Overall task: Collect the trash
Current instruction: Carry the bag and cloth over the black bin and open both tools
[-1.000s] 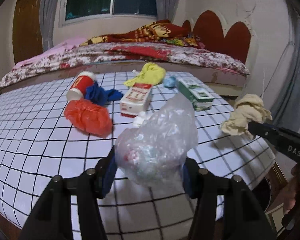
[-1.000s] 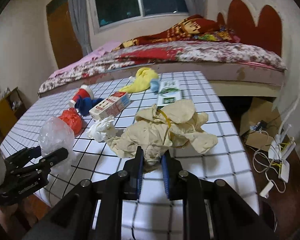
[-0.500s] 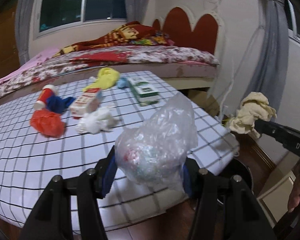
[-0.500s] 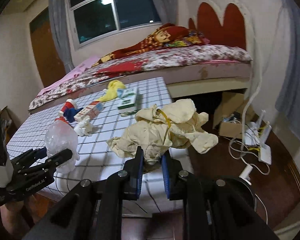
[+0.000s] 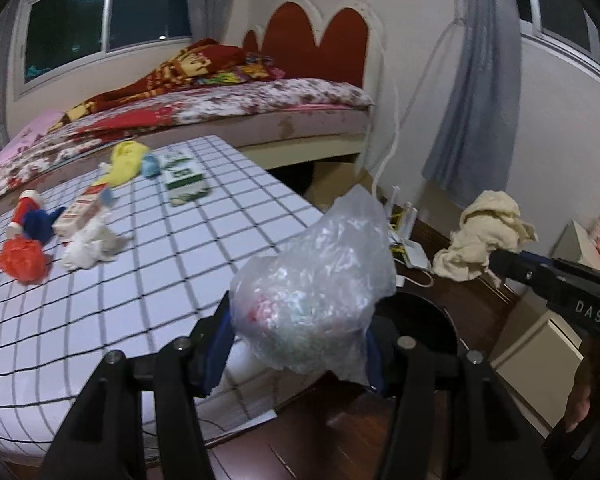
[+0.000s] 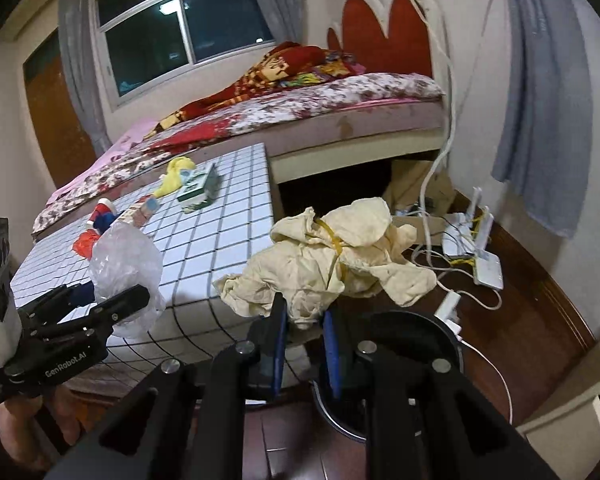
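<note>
My left gripper (image 5: 298, 344) is shut on a crumpled clear plastic bag (image 5: 316, 288), held in the air past the table's right edge; the bag also shows in the right wrist view (image 6: 124, 268). My right gripper (image 6: 304, 332) is shut on a wad of cream cloth (image 6: 332, 260) tied with a yellow band, also seen in the left wrist view (image 5: 484, 236). A round black bin (image 6: 420, 332) stands on the floor just below both grippers; its rim also shows in the left wrist view (image 5: 428, 316).
The grid-cloth table (image 5: 100, 280) carries a red bag (image 5: 22, 260), white tissue (image 5: 90, 246), blue cloth, red cup, two cartons (image 5: 184, 178) and a yellow cloth (image 5: 126, 160). A bed (image 6: 300, 108) lies behind. Routers and cables (image 6: 472, 248) lie on the wooden floor.
Both grippers have swung right, off the table and over the floor, each keeping its load. The black bin has come into view below them.
</note>
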The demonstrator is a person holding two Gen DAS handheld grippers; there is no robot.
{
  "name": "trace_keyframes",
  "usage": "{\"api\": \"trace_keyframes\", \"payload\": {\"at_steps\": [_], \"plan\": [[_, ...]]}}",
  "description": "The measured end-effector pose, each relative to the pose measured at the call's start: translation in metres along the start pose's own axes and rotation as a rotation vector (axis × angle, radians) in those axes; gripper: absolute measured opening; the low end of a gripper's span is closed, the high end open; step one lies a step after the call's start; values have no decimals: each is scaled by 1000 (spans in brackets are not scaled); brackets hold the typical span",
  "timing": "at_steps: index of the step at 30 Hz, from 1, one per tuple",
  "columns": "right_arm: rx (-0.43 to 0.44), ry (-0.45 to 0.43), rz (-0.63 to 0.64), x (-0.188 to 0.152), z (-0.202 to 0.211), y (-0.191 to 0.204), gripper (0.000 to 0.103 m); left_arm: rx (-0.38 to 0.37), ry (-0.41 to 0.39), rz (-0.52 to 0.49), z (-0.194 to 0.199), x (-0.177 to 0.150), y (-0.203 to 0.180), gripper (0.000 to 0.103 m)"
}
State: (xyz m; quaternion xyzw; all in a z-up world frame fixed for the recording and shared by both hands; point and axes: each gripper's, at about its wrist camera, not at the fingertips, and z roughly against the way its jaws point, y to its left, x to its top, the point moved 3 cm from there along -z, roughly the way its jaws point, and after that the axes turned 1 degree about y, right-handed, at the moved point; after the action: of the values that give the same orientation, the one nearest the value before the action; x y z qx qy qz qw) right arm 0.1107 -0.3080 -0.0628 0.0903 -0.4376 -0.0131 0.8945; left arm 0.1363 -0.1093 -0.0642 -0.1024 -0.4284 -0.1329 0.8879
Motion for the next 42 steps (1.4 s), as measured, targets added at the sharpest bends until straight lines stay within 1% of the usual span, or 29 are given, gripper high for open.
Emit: {"api": "trace_keyframes", "payload": {"at_steps": [6,11,14,18,20,23,31,38,41,42], "plan": [[-34,18,-29,-13,7,-28,19,-50,38,-33,-12,-8,-32,57],[-51,65,-32,-27,4,-51,19,-101,76,-65,-27,-19,-59,57],[-55,107,-28,-38,-6,-66,19,-135,105,-80,-40,-24,-75,57],[-59,171,-14,-52,-29,-84,19,-165,153,-83,-65,-33,-90,57],[-62,200,-17,-59,-41,-93,19,-162,174,-82,-79,-37,-94,57],[-67,252,-35,-68,-63,-107,19,-165,229,-72,-103,-47,-100,57],[-42,356,6,-84,-108,-117,19,-161,300,-93,-142,-58,-111,57],[2,406,29,-90,-138,-124,19,-182,371,-113,-168,-61,-119,57],[6,413,19,-96,-147,-132,19,-185,404,-117,-182,-58,-122,58],[-3,417,24,-98,-150,-134,20,-191,403,-113,-184,-57,-122,60]]}}
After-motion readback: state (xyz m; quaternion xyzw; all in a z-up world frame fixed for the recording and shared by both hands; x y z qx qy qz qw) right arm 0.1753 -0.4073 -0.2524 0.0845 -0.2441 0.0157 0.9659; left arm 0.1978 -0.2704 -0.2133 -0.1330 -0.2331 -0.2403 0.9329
